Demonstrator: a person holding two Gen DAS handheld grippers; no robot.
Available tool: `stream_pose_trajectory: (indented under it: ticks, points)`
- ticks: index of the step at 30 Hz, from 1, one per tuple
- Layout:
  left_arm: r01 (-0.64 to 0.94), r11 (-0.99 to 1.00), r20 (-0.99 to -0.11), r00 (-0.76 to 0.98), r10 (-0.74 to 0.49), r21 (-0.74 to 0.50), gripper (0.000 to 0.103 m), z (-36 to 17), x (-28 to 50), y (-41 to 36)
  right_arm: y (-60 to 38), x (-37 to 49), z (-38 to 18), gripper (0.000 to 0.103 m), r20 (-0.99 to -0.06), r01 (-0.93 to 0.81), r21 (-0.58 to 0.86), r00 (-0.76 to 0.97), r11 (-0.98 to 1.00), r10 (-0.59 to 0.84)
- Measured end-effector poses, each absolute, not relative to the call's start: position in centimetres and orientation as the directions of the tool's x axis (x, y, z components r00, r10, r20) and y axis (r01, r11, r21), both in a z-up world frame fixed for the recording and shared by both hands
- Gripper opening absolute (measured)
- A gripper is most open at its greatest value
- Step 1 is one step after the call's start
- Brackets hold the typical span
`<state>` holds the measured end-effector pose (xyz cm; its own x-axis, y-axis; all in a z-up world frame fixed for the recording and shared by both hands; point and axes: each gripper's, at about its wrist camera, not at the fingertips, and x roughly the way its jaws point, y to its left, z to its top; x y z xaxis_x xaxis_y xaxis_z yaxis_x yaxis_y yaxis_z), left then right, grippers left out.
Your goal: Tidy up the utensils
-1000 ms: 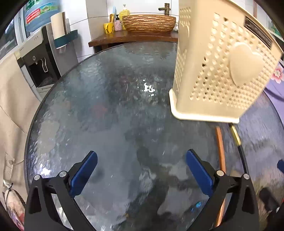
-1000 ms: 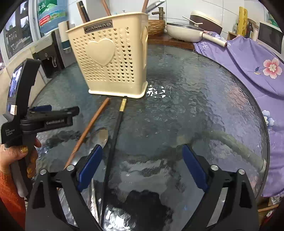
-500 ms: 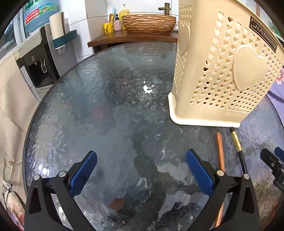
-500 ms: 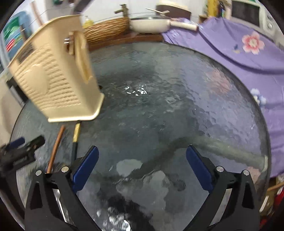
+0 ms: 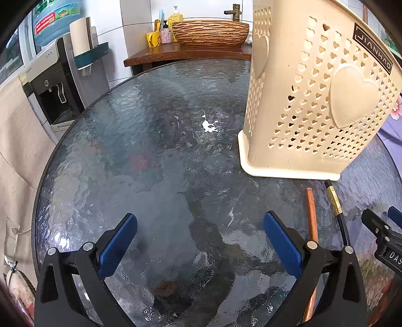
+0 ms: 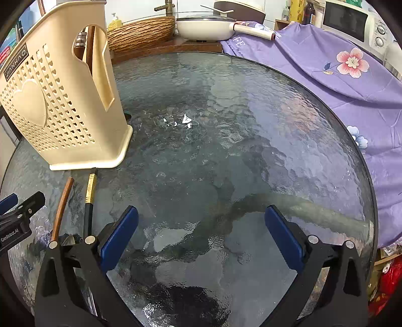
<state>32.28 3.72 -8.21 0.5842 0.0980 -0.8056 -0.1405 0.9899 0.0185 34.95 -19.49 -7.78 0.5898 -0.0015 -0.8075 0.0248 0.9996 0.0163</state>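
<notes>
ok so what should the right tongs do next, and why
Probably swing the right tongs left, over the black chopstick and lower onto it. They stand open over bare glass table, while it and the brown chopstick lie loose before the cream utensil holder.

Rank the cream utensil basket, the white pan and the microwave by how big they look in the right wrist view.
1. cream utensil basket, largest, though closest to the camera.
2. white pan.
3. microwave, partly cut off at the edge, so its rank against the pan is unsure.

Both wrist cameras look steeply down, close over the glass table (image 5: pixel 155 156) – the left from the left side, the right apparently alongside – sharing the cream basket (image 6: pixel 62 105) and chopsticks (image 5: pixel 311 208).
</notes>
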Motion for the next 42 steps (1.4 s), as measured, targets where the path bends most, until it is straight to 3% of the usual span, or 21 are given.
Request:
stream_pose_trajectory:
  ticks: [42]
  points:
    - [-0.142,0.99,-0.806,0.584,0.099,0.019,0.098,-8.21,32.37,3.5,-18.87,34.89,-7.93,0.099,-0.805,0.0,0.015,0.593,1.0,0.013]
